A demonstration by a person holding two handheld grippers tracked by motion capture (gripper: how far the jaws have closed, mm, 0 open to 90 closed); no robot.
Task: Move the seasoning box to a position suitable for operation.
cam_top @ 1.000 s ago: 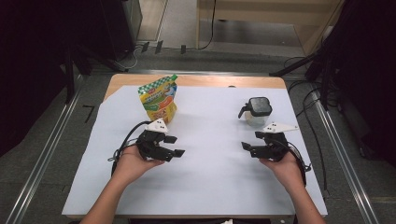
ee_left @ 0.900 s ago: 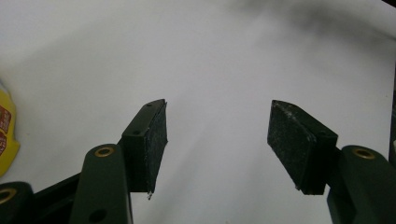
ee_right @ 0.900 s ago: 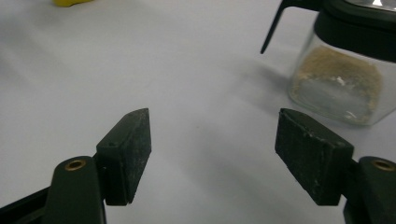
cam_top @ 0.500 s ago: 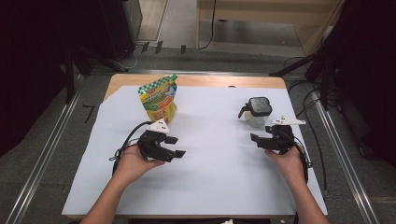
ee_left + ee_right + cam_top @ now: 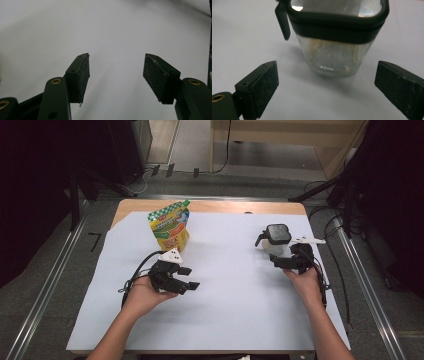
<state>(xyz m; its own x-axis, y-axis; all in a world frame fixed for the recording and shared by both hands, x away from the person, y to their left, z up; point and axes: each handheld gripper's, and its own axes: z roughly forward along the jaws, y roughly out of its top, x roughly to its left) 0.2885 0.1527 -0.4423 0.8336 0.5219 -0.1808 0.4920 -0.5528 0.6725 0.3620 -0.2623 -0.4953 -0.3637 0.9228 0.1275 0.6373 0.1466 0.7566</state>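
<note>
Bench (image 5: 210, 207) is wood, mostly covered by a white sheet (image 5: 225, 295).

Left hand-held gripper (image 5: 187, 278) sits low over the sheet in the left-centre, held from below by the person's left hand (image 5: 145, 295), jaws pointing toward the right side of the bench. Jaws are spread wide with nothing between them; the left gripper view has just bare white sheet (image 5: 112, 37) past the pads (image 5: 83, 72). Its cable (image 5: 135, 277) loops off to the left.

Right hand-held gripper (image 5: 277, 261) is at the right side, held by the right hand (image 5: 305, 282), just beside a small clear jar (image 5: 276, 241) with a black lid. In the right gripper view the jar (image 5: 334, 57) stands upright on the sheet ahead of the jaws, which are wide apart and not touching it (jar sits beyond the pad tips, roughly centred in the gap). Something yellowish shows through the glass near the bottom, can't tell what. A black tab (image 5: 283, 22) hangs down from the lid edge on one side.

A colourful standing pouch (image 5: 170, 225), green/yellow/orange, is upright at the far left of the sheet, near the left hand-held gripper but not touching it.
</note>
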